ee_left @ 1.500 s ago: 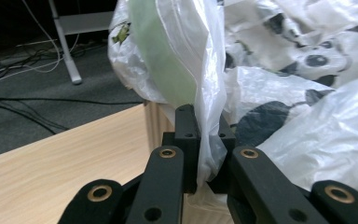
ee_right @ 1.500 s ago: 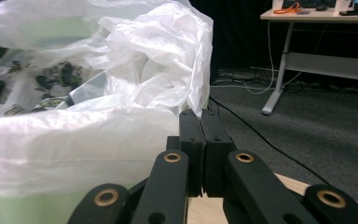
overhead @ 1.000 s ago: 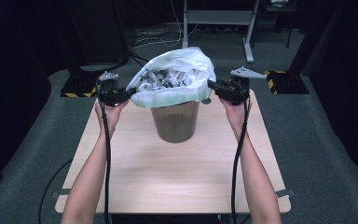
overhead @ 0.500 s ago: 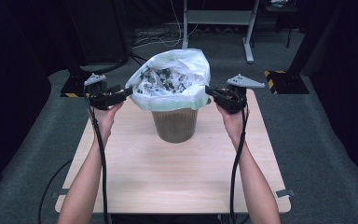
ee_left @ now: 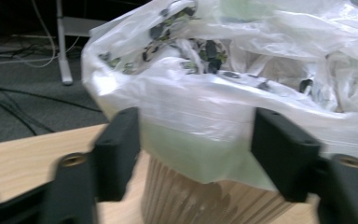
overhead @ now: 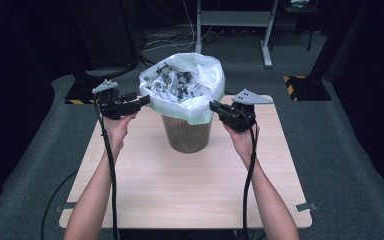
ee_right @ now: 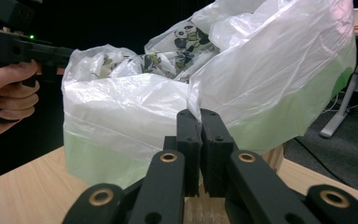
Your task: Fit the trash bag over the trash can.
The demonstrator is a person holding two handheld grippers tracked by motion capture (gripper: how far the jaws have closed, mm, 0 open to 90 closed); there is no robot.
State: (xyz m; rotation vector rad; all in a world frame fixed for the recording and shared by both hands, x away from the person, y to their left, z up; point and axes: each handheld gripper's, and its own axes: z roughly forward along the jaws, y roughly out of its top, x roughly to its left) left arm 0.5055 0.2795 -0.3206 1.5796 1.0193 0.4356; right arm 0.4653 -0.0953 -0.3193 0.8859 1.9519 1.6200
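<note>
We see a brown ribbed waste bin (overhead: 187, 134) standing upright near the middle of the wooden table (overhead: 190, 190), slightly toward its far edge, its long axis vertical and its mouth facing up. A white plastic liner bag (overhead: 200, 80) sits in it, its rim folded down over the lip with a pale green band at the fold; the bag billows up above the bin, taller on the far right side. Inside we make out crumpled wrappers (overhead: 172, 80) printed with dark leaf-like patterns.

Our left gripper (overhead: 142, 101) is at the bag's left edge, jaws apart after just closing a little, with the folded rim in front of them; the pads do not press it. Our right gripper (overhead: 214, 105) is at the bag's right edge, jaws closed together; whether they pinch film we cannot tell.
</note>
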